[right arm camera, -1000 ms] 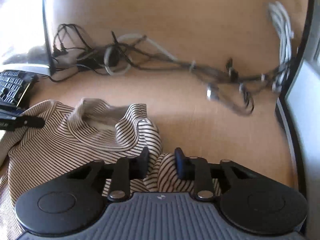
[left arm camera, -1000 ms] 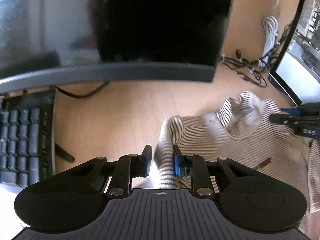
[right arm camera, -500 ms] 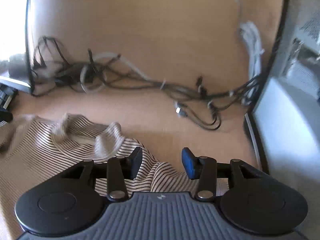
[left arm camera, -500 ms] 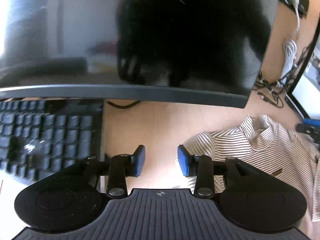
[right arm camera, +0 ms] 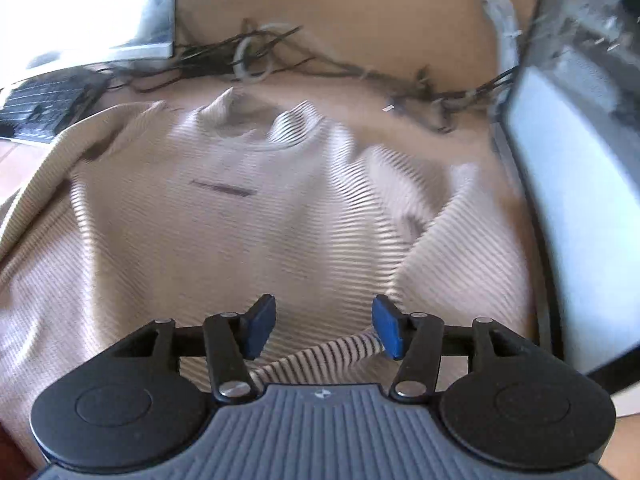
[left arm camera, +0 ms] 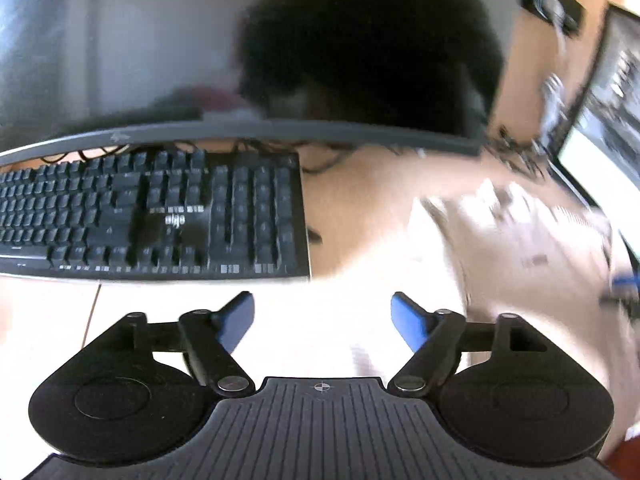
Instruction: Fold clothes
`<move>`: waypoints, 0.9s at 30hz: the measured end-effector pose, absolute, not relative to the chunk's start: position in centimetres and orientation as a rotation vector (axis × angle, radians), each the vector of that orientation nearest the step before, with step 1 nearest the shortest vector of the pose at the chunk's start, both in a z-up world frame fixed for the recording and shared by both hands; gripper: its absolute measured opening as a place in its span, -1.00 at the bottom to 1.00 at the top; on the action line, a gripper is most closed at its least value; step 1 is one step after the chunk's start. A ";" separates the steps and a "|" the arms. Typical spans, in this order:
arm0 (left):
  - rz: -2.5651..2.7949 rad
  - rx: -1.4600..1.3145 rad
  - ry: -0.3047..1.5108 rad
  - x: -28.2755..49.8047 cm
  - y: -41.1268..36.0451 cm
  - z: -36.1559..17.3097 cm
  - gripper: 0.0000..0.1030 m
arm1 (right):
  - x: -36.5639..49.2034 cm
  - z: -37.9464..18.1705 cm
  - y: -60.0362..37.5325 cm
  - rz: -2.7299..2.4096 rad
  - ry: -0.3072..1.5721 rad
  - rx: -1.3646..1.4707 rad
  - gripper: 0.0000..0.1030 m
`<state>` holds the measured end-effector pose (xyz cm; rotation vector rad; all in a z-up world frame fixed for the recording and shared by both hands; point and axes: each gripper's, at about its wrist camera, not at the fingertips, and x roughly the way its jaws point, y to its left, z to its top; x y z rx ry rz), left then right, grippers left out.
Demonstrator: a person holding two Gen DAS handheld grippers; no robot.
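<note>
A cream shirt with thin dark stripes (right arm camera: 224,216) lies spread on the wooden desk, its collar (right arm camera: 260,128) toward the far cables. My right gripper (right arm camera: 324,326) hovers above the shirt's near part, wide open, nothing between the blue pads (right arm camera: 260,326). In the left wrist view the same shirt (left arm camera: 520,248) shows blurred at the right. My left gripper (left arm camera: 322,320) is open and empty over a bright, washed-out patch to the shirt's left. The tip of the right gripper (left arm camera: 624,284) shows at that view's right edge.
A black keyboard (left arm camera: 152,216) sits left of the shirt under a dark monitor (left arm camera: 280,40). A second screen (right arm camera: 576,168) stands close along the shirt's right side. Tangled cables (right arm camera: 280,56) run across the far desk.
Both grippers let go of the shirt's shoulders, opened wide and pulled back toward me. The shirt now lies spread on the desk; more of the keyboard shows.
</note>
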<state>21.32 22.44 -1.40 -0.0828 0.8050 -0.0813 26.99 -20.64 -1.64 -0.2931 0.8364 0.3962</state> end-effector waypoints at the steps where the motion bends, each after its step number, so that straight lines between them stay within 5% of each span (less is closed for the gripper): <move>1: -0.098 -0.076 0.810 20.9 22.2 -1.6 0.61 | 26.9 -1.5 -20.6 0.382 0.832 -0.305 0.04; 7: -0.202 -0.049 0.819 18.7 20.4 -2.5 0.82 | 25.6 -0.5 -20.6 0.319 0.791 -0.331 0.06; 11: -0.274 -0.087 0.805 19.6 18.0 -2.2 0.86 | 22.6 1.3 -21.8 0.301 0.721 -0.382 0.37; 20: -0.462 -0.197 0.848 23.0 12.5 -3.4 0.90 | 15.4 1.6 -24.4 0.346 0.784 -0.488 0.37; 27: -0.542 -0.248 0.944 23.5 9.0 -5.8 0.94 | 17.4 -2.2 -20.9 0.320 0.800 -0.535 -0.05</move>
